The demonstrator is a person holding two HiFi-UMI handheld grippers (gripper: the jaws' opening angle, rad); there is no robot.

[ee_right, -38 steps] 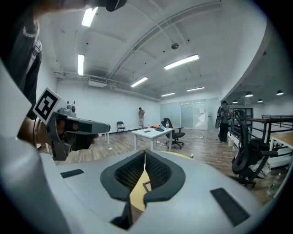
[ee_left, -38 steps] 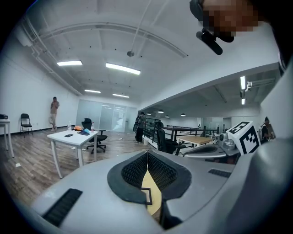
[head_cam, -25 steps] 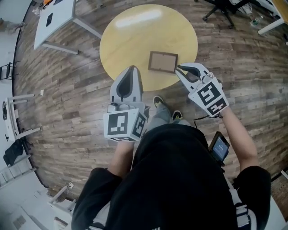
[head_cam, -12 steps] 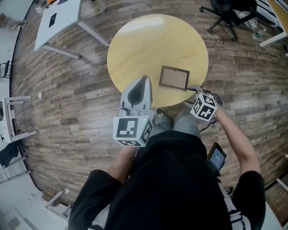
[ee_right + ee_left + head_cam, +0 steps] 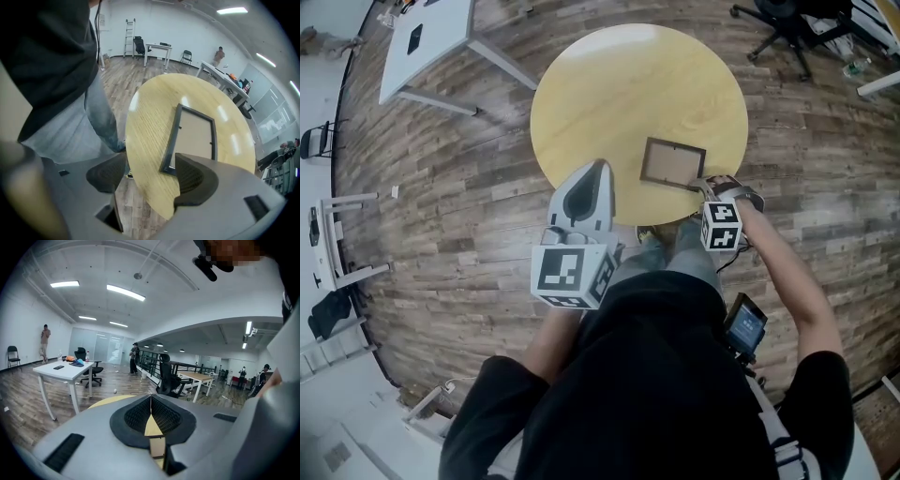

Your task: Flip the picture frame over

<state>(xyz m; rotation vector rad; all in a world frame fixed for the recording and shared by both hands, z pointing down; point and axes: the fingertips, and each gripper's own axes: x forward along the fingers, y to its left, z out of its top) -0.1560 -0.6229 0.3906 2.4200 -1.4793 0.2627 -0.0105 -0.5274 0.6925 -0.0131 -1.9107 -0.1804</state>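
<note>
The picture frame (image 5: 672, 163), dark-rimmed with a tan panel up, lies flat near the front edge of the round yellow table (image 5: 609, 94). My right gripper (image 5: 706, 186) points steeply down at the frame's near right corner. In the right gripper view its jaws have just been opening and stand wide. One pad (image 5: 194, 180) hangs over a corner of the frame (image 5: 197, 136), the other pad (image 5: 108, 173) off the table's rim (image 5: 145, 140). Nothing is pressed. My left gripper (image 5: 598, 169) is shut and empty over the table's near edge, left of the frame.
A white table (image 5: 427, 42) stands at the back left and an office chair (image 5: 778, 19) at the back right. My legs and shoes (image 5: 652, 239) are just under the table's front edge. The left gripper view shows desks (image 5: 65, 371), a chair (image 5: 166, 378) and distant people.
The right gripper has dropped to the table's near edge beside the frame, tipped to point downward, and opened its jaws. The left gripper edged forward and slightly down.
</note>
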